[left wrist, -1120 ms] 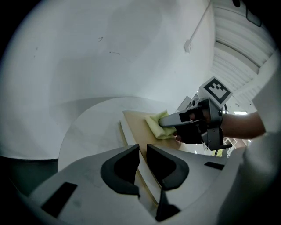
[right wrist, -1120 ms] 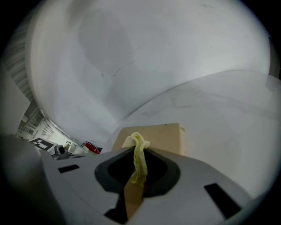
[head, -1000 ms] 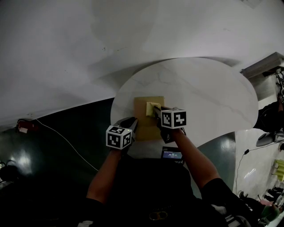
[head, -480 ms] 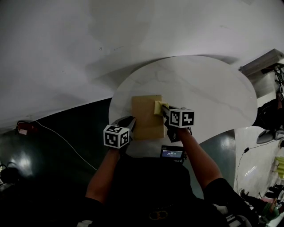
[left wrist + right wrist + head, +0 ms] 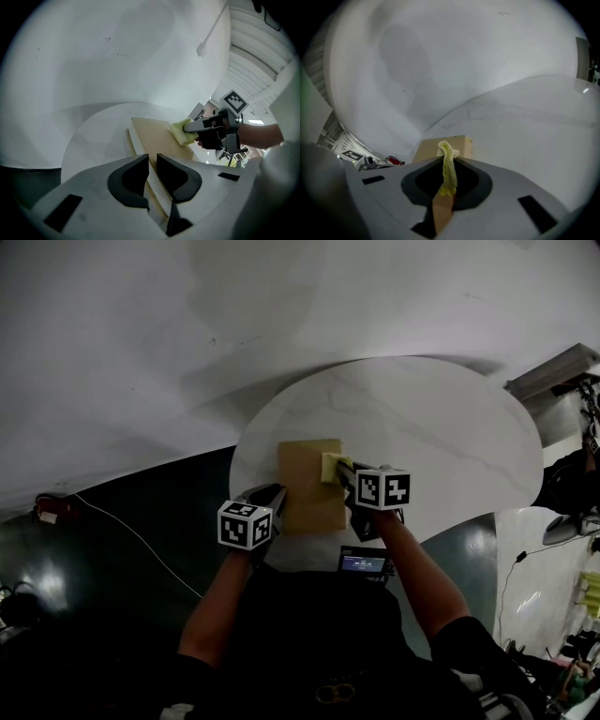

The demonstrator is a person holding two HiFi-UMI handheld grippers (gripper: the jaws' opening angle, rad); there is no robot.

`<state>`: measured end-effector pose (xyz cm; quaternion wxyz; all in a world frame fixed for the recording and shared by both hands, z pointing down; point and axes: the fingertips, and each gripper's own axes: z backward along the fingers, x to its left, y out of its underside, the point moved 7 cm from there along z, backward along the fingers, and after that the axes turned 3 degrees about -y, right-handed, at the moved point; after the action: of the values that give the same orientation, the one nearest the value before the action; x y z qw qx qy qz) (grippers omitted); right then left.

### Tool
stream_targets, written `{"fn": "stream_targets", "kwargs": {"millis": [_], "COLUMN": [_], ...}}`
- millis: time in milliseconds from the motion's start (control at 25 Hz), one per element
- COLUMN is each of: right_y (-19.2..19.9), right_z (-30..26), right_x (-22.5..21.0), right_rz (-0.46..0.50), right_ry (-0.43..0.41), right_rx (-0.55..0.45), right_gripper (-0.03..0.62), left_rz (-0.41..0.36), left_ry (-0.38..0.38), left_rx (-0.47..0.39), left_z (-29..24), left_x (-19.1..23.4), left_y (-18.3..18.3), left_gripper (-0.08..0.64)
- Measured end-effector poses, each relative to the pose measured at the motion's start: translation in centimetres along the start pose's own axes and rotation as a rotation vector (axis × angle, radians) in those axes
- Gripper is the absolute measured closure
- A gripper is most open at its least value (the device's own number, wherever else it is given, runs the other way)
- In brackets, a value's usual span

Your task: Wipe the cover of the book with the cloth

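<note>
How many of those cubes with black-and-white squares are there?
2. One cube rides on the left gripper by the book's left edge; the other cube is on the right gripper, which clamps the yellow cloth. None seem hidden.

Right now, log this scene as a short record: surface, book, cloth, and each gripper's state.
surface: round white table
book: tan cover, lying flat near the table's near edge
cloth: yellow-green, on the cover's far right part
right gripper: jaws shut on the cloth, pressing it to the book
left gripper: jaws almost together, nothing between them, at the book's near left edge
other: small device with a lit screen just in front of the person
</note>
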<state>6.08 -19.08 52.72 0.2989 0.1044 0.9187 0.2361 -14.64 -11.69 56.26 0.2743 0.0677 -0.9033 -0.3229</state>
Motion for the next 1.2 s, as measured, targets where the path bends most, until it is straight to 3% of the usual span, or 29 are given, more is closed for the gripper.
{"fn": "stream_targets", "kwargs": {"millis": [280,560,1200], "right_y": [0.2,1.6,3.2], "right_z": [-1.2,-2.9,-4.3], "right_x": [4.3,6.4,6.1], "right_rz": [0.036,0.044,0.050], "right_ry": [-0.155,-0.198,-0.117], "right_rx": [0.042,0.099,0.109], "right_gripper": [0.505,0.505,0.505], "left_rz": [0.014,0.025,0.025], "left_ry": [0.006,0.008,0.003], "left_rx": [0.004,0.004,-0.001], "left_z": [0.0,-0.1,0.0], "left_x": [0.0,0.0,0.0], "left_y": [-0.1,-0.1,0.0], "left_gripper": [0.503,0.503,0.503]}}
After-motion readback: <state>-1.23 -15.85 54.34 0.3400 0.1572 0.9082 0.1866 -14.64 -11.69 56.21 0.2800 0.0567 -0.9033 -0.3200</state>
